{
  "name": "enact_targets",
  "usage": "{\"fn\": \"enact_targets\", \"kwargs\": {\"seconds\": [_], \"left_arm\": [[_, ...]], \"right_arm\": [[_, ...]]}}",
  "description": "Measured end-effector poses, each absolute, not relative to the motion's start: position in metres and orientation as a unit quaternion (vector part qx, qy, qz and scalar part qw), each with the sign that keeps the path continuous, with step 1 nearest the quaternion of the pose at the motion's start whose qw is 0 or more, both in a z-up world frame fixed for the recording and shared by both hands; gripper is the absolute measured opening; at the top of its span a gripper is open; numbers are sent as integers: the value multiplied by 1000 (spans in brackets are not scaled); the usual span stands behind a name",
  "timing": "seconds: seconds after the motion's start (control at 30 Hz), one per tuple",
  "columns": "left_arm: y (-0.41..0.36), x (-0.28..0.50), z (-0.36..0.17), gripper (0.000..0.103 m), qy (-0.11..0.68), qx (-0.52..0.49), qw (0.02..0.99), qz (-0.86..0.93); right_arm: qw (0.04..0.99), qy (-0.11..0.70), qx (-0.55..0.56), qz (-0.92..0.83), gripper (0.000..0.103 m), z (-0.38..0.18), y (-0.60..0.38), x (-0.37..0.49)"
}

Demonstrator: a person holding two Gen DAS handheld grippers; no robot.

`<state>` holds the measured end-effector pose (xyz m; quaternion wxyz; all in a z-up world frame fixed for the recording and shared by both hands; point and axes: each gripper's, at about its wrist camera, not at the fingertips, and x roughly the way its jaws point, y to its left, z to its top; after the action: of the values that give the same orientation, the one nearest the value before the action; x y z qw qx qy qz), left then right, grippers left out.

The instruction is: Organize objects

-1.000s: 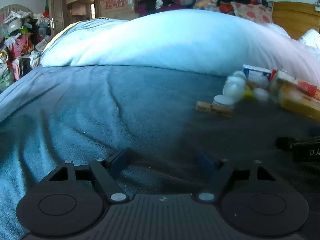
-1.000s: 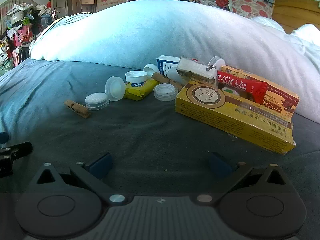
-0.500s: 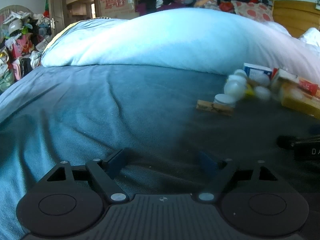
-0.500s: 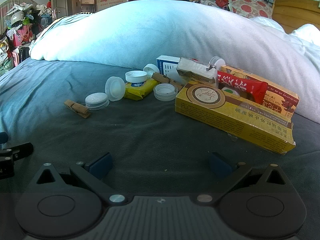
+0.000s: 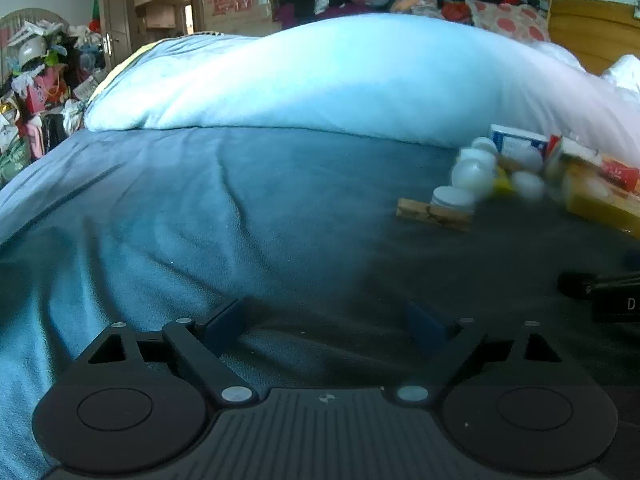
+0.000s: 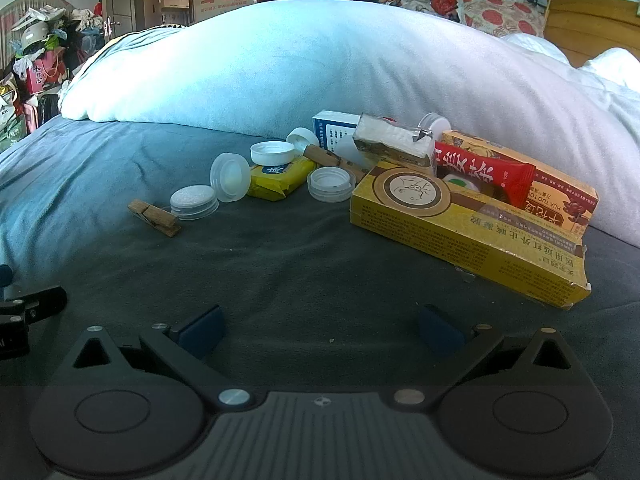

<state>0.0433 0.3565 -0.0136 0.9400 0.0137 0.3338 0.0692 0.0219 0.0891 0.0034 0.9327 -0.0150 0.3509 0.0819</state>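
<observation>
Both the left gripper (image 5: pixel 326 326) and right gripper (image 6: pixel 320 330) are held wide apart, empty. The yellow box (image 6: pixel 468 226), light crushable cardboard, is best gripped across its narrow sides, lying against the duvet (image 6: pixel 320 64) mid-bed.

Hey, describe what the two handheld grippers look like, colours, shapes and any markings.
Both match: the left gripper and right gripper have black bodies with a ribbed centre panel, two round discs, triangular cut-outs, silver pivot pins and a small crosshair mark. Their fingers carry dark blue pads. No cables, hands or sleeves show.
</observation>
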Motion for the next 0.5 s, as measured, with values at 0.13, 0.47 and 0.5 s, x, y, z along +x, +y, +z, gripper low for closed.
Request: {"fn": "enact_targets", "kwargs": {"seconds": [0.13, 0.47, 0.5], "left_arm": [[355, 45, -14, 92, 335, 15, 939, 72], [356, 45, -15, 94, 336, 15, 939, 71], [356, 45, -15, 95, 337, 15, 939, 71]], "right_arm": [[933, 351, -15, 82, 103, 4, 89, 22], [933, 351, -15, 82, 103, 4, 89, 22], [933, 351, -15, 82, 103, 4, 89, 22]]}}
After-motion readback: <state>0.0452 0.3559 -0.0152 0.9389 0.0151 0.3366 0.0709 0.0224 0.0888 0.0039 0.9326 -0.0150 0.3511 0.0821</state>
